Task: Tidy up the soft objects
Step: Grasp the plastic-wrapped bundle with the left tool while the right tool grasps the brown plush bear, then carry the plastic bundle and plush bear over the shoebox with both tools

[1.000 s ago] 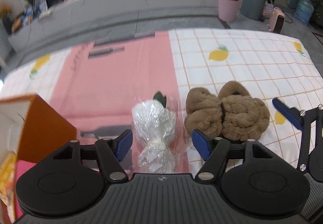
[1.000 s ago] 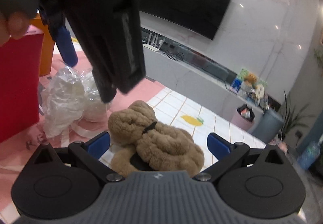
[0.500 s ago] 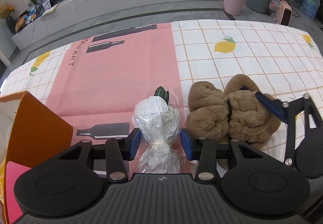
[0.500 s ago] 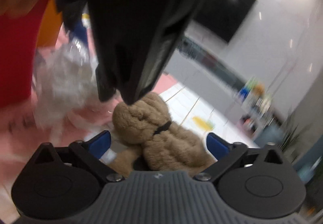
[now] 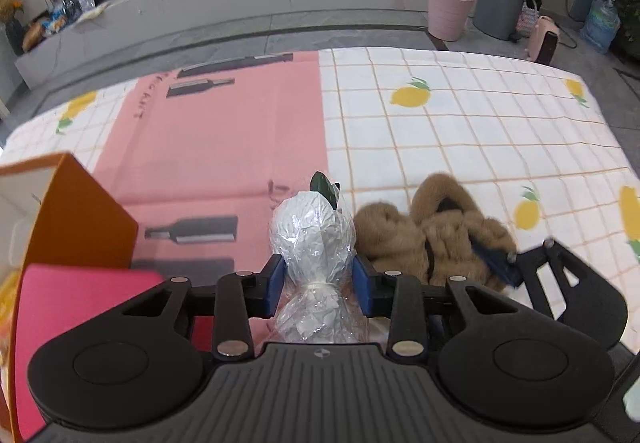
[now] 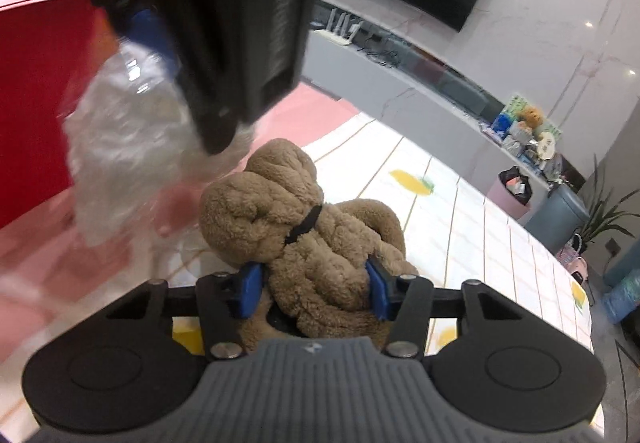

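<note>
— Two soft things, two tongs: which has which?

— Going from the left: an orange box point(image 5: 80, 219) with a red flap point(image 5: 80, 307) stands at the table's edge, likely where the soft things are meant to go. Next, the left gripper point(image 5: 318, 285) is closing on the plastic-wrapped bundle point(image 5: 312, 235), its blue pads pinching just above the tied neck, the narrowest place to hold. Rightmost, the right gripper point(image 6: 312, 289) is closing on the brown plush toy point(image 6: 296, 219), pads sunk into the fur at its middle.

— Where do they lie?

— Both on the lemon-print tablecloth point(image 5: 460, 131), side by side and touching, beside the pink mat point(image 5: 224, 147).

— What does each camera add?

— The left one shows the whole table and the box's open top; the right one shows the plush pinch closely, plus the bundle's blurred underside, seemingly clear of the cloth.
</note>
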`<state>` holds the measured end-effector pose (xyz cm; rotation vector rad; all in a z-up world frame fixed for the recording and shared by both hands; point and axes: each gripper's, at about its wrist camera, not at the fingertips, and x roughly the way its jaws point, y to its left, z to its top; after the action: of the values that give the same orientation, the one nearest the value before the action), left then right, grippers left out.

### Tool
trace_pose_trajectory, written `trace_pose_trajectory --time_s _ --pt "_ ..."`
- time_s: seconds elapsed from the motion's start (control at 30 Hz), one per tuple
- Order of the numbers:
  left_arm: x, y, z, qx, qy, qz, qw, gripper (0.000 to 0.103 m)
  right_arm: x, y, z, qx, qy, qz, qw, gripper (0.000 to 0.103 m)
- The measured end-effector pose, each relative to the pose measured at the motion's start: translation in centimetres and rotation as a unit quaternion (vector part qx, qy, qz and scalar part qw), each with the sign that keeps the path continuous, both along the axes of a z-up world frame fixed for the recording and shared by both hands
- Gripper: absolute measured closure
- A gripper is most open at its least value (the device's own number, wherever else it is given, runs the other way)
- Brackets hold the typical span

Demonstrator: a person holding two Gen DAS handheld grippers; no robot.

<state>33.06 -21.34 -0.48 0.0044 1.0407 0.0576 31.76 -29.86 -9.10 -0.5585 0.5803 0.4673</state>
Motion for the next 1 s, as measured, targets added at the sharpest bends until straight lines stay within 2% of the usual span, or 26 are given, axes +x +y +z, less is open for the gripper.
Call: trace_pose_trajectory --time_s 0.07,0.2,0.33,0.4,0.47,0.5,0.53,0.6,0.73,0.83,0.9,0.93,1.0 --pt "-1.3 -0.2 0.7 -0.002 -0.009 -0.021 0.9997 0.062 -1.4 -0.9 0.3 -0.011 0.014 0.019 1.0 0.051" --pt "-5.8 -1.0 2.8 0.03 -0.03 -0.102 0.9939 0.062 -4.4 -2.5 1.4 -0.053 0.05 0.091 0.993 0.051" --pt "-11.4 0.5 4.7 -0.007 -0.022 -0.146 0.9891 0.062 -8.2 -3.7 2.0 -0.097 0.066 0.158 0.98 0.05" --pt "-14.2 1.6 5.0 -0.014 -0.032 -0.168 0.9851 0.062 -9.7 -3.9 1.8 -0.113 0.044 0.158 0.98 0.047" --pt "-16.7 2.9 5.1 -0.021 -0.049 -0.181 0.9821 0.062 -11.1 -3.5 1.4 -0.139 0.015 0.144 0.98 0.041" --pt "-17.8 3.5 5.0 -0.022 -0.062 -0.189 0.9798 0.062 -11.7 -3.2 1.3 -0.152 0.005 0.128 0.98 0.035" --pt "-18.8 4.1 4.8 -0.028 -0.078 -0.193 0.9778 0.062 -12.2 -2.9 1.2 -0.156 0.006 0.107 0.982 0.024" --pt "-19.9 4.9 4.0 -0.037 -0.095 -0.191 0.9762 0.062 -12.8 -2.8 1.9 -0.133 0.024 0.081 0.987 0.005" --pt "-20.7 5.8 1.1 -0.077 -0.113 -0.168 0.9763 0.062 -15.5 -2.0 5.1 -0.052 0.037 0.047 0.997 0.003" --pt "-21.4 5.8 -0.8 -0.088 -0.118 -0.129 0.9807 0.062 -15.0 -1.0 6.5 -0.016 0.05 -0.058 0.997 0.003" --pt "-21.7 5.6 -1.7 -0.098 -0.116 -0.124 0.9806 0.062 -13.9 -1.9 6.9 0.051 0.081 -0.16 0.982 0.003" --pt "-21.7 5.5 -2.1 -0.096 -0.116 -0.125 0.9807 0.062 -13.4 -2.8 6.7 0.099 0.098 -0.201 0.97 0.003" --pt "-21.4 5.1 -3.1 -0.078 -0.12 -0.122 0.9822 0.062 -12.9 -4.7 5.8 0.198 0.127 -0.265 0.935 0.003"
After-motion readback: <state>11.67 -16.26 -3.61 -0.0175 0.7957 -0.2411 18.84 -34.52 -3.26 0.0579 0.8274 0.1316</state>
